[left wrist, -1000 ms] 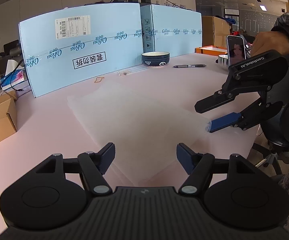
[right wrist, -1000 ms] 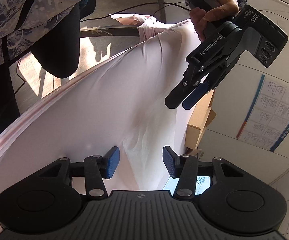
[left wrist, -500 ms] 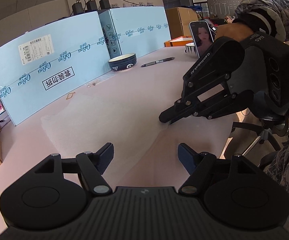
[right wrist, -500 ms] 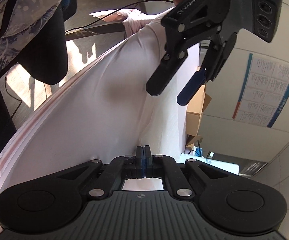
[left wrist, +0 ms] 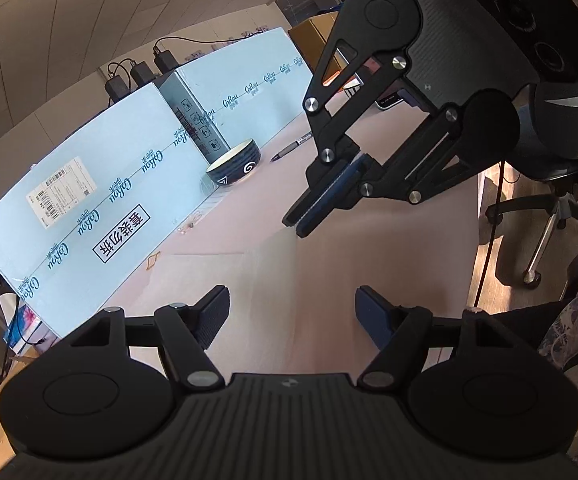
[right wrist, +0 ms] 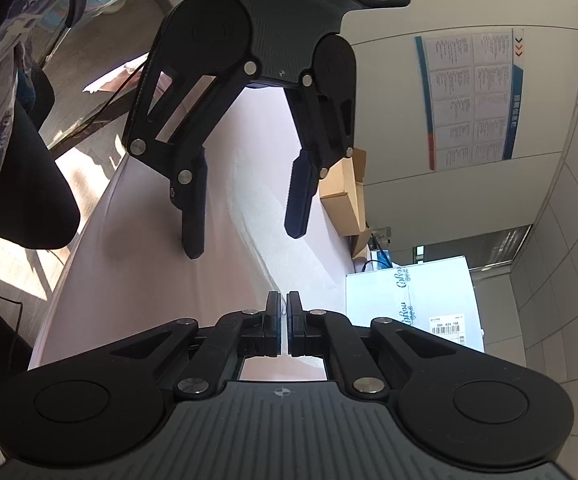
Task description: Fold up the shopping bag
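A thin, translucent white shopping bag lies flat on the pink table. My right gripper is shut on one corner of the bag, and that corner is pulled up into a peak under its tips. In the right wrist view a sliver of bag shows between the closed pads of the right gripper, and the bag runs away as a raised ridge. My left gripper hovers over the bag facing the right one, its jaws wide apart and closing slightly, with nothing pressed between them. In the right wrist view the left gripper hangs above that ridge.
Two light blue cartons wall off the table's far side. A dark bowl and a pen lie near them. Cardboard boxes sit past the table's end. An office chair stands beyond the table's edge on the right.
My right gripper closed from open onto the bag's corner and raised it slightly. Both grippers rolled, and my left gripper moved in closer to the right one.
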Demonstrator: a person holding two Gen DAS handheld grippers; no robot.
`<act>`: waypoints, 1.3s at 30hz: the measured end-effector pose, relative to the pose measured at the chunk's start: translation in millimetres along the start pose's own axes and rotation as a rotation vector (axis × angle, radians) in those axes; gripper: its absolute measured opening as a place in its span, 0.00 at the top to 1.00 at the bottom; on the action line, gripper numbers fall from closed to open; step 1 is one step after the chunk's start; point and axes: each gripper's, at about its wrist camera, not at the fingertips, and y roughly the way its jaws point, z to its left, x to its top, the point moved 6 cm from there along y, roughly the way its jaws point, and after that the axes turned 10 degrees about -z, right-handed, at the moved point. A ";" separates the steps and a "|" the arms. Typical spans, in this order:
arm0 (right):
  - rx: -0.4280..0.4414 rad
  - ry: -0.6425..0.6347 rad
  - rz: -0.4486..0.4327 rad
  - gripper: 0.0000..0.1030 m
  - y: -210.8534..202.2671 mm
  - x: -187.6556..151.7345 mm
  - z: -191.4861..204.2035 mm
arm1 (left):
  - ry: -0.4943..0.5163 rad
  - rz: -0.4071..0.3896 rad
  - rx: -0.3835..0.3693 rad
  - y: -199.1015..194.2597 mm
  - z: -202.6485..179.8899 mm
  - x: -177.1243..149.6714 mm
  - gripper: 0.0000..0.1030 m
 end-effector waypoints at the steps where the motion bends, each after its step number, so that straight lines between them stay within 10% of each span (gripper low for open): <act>1: 0.009 -0.013 0.003 0.97 1.1 -1.8 3.4 | -0.002 0.000 -0.004 2.8 0.3 0.1 0.37; 5: 0.053 -0.057 0.019 0.76 1.0 -6.9 14.8 | -0.020 0.006 -0.009 11.8 3.1 -0.6 0.39; 11: 0.099 -0.074 0.014 0.75 -2.5 -7.7 18.3 | -0.046 0.028 0.019 4.7 13.5 -6.3 0.38; 20: 0.166 -0.236 -0.024 0.75 16.0 -6.5 20.4 | -0.093 0.055 0.046 -6.4 23.6 -15.9 0.38; 27: 0.178 -0.272 -0.027 0.97 25.2 -10.9 31.2 | -0.122 0.043 0.044 -5.5 24.4 -18.2 0.37; 39: 0.018 0.108 0.013 0.99 22.0 -8.8 -2.9 | -0.086 0.016 0.038 -8.7 18.5 -9.6 0.31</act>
